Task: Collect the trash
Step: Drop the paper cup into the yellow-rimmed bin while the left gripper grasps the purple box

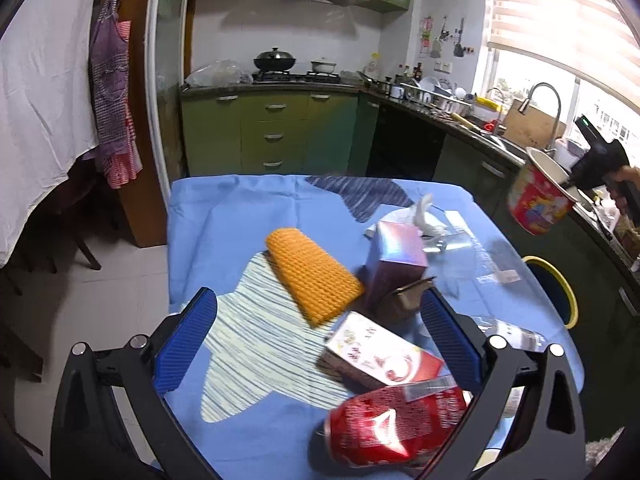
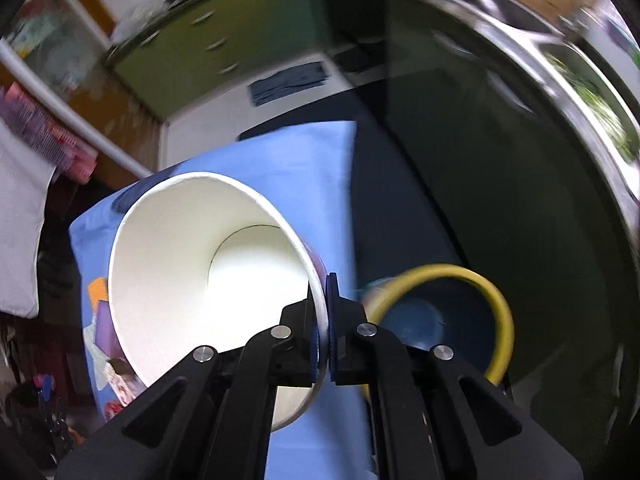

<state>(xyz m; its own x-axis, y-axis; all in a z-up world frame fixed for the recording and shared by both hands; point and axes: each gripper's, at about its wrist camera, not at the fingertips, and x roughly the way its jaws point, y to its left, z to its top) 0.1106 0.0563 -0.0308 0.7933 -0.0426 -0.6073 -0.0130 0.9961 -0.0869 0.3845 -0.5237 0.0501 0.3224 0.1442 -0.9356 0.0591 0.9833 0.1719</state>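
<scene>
**Inspector:** Right gripper (image 2: 325, 320): the blue pads are pressed together on the wall of the white-lined, red printed paper noodle cup (image 2: 208, 280), one pad inside the rim and one outside. The cup hangs tilted in the air, mouth towards the camera and empty, off the table's right side.

**Assessor:** And the left?

**Inspector:** Left gripper (image 1: 320, 344): fingers spread wide, nothing between them, hovering over the blue tablecloth (image 1: 208, 216).

**Assessor:** Where is the cup to go?

**Inspector:** In my judgement, into the round blue bin with the yellow rim (image 2: 500, 300), which stands on the floor just beside the table and below the cup. A rim pinch is thin and lets the cup swing. I advise centring the cup over the opening, lowering it close, and only then parting the pads.

**Assessor:** Outstanding items?

**Inspector:** On the cloth: a crushed red drink can (image 1: 392, 428), a white and red carton (image 1: 376, 356), a purple box (image 1: 396, 264) and crumpled white tissue (image 1: 424, 216). An orange knitted cloth (image 1: 312, 276) lies beside them; I cannot tell whether it is trash.
</scene>
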